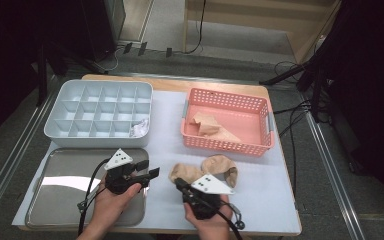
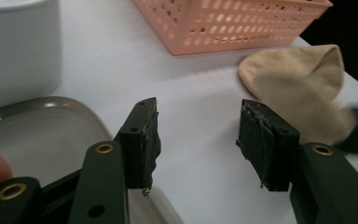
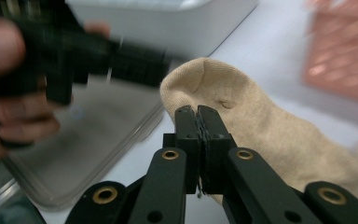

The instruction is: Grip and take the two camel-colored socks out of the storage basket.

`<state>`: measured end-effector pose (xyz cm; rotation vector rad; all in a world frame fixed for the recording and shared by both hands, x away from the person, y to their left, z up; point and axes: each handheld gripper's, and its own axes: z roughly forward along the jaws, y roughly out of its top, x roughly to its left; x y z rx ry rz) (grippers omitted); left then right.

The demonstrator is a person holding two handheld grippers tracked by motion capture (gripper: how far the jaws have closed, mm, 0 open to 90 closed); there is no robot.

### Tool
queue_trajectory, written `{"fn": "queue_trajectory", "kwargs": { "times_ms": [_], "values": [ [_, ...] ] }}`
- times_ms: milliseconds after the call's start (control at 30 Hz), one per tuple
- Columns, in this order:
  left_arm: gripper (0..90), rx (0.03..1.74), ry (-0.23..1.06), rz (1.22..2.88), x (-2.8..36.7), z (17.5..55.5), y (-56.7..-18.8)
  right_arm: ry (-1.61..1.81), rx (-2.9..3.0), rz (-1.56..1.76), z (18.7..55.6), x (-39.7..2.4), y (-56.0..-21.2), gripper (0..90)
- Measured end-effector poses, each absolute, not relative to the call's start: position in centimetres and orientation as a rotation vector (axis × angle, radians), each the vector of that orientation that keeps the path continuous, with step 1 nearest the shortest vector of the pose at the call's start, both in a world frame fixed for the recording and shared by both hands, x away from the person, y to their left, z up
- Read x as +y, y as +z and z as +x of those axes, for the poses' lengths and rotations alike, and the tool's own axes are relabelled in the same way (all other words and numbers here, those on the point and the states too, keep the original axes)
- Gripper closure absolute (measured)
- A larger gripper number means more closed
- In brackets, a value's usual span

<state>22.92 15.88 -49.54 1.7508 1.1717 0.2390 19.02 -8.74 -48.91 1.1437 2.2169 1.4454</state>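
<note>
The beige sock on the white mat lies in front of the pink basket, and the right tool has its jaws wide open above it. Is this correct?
Not quite. The beige sock does lie on the white mat in front of the pink basket, but the right tool is not wide open: the right gripper view shows its jaws closed together, against the sock's fabric.

A compartment box point(image 1: 99, 114) sits at the far left of the table mat point(image 1: 165, 135), with a basket point(image 1: 227, 121) to its right and a metal tray point(image 1: 65, 185) just in front of it. A folded cloth point(image 1: 211, 126) lies in the basket, and a small crumpled item point(image 1: 140, 128) lies in the box's near right compartment. In front of the basket a sock point(image 1: 205, 171) lies on the mat, to the right of the tray; the left gripper point(image 1: 147, 170) is over the tray's right edge, the right gripper point(image 1: 179, 184) at the sock's near left end.
</note>
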Motion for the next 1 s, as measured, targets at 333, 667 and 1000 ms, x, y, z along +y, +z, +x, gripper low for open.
{"fn": "queue_trajectory", "kwargs": {
  "times_ms": [333, 667, 1000],
  "values": [
    [49.5, 1.21, 0.24, 1.795, 16.0, 23.2, -50.5, 1.519, 2.15, 1.253, 19.8, -12.8, -48.7, 63.3],
    [61.3, 1.192, 0.227, 1.931, 13.5, 23.0, -51.8, 1.265, 2.129, 1.497, 21.0, -16.0, -52.7, 61.0],
    [88.2, 1.165, 0.178, 2.006, 12.7, 22.9, -52.3, 1.137, 2.167, 1.461, 20.9, -14.7, -52.8, 88.6]
  ]
}}
